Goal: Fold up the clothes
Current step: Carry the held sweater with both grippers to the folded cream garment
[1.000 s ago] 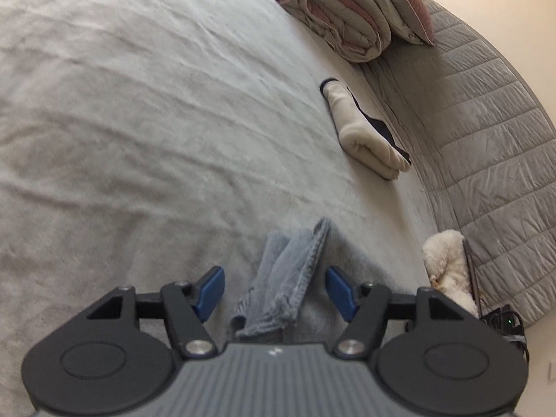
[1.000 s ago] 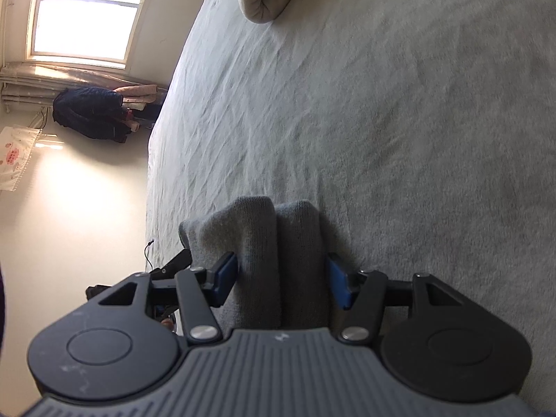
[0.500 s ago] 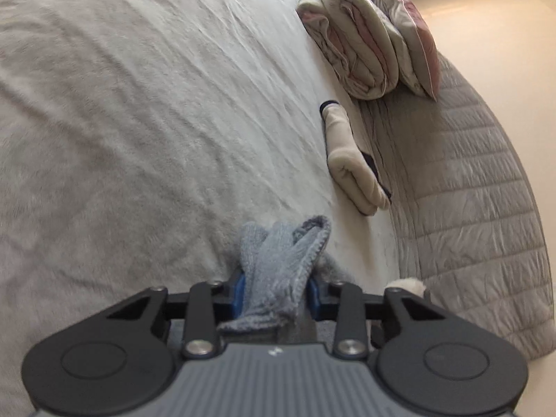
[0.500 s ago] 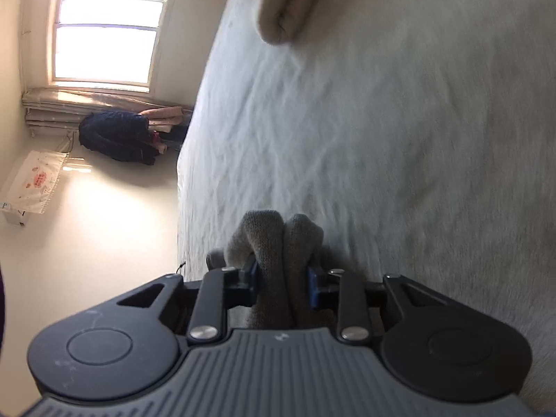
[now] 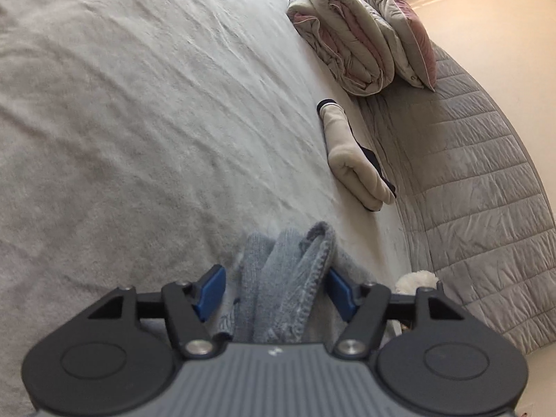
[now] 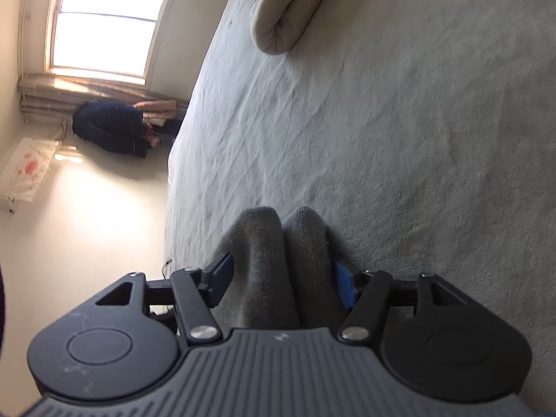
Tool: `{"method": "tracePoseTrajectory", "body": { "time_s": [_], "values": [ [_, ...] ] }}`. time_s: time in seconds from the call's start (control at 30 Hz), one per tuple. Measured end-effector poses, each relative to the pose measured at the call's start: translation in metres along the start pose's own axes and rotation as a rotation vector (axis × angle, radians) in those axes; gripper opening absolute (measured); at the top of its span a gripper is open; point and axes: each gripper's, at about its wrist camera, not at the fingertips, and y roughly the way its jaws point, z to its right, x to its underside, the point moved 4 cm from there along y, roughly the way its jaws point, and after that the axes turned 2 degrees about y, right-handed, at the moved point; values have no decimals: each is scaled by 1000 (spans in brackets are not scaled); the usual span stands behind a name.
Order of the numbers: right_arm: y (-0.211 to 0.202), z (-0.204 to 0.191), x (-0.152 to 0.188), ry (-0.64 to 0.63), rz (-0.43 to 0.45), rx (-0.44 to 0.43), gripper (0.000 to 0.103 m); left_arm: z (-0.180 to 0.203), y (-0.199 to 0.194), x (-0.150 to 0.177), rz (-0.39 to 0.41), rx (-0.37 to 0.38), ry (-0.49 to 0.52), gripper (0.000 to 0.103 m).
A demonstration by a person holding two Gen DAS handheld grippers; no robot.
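Left wrist view, ribbed grey knit garment [image 5: 288,278] (bunched), fleecy bedspread [image 5: 139,121]

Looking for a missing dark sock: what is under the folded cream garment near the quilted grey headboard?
A dark garment's edge pokes out from beneath the folded cream garment, along the side facing the quilted grey headboard. The rest is covered, so I cannot tell what it is.
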Motion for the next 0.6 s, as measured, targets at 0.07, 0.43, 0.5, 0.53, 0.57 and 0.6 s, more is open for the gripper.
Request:
{"method": "tracePoseTrajectory", "body": {
  "time_s": [0.07, 0.43, 0.5, 0.53, 0.57, 0.6],
  "values": [
    [6, -2, 4, -26, 1, 7, 64, 0, 4, 3, 8, 13, -7, 61],
    [-5, -14, -5, 46, 64, -41, 34, 12, 1, 5, 92, 76, -121, 32],
    [-10, -26, -15, 36, 84, -50, 33, 24, 2, -5, 104, 88, -114, 32],
    [-12, -31, -20, 30, 95, -60, 33, 32, 4, -12, 111, 94, -104, 32],
    [-14, -37, -28, 27, 109, -69, 33, 40, 7, -19, 118, 101, -96, 32],
    [-16, -43, -35, 24, 122, -79, 33, 49, 10, -26, 123, 108, -89, 32]
  ]
}}
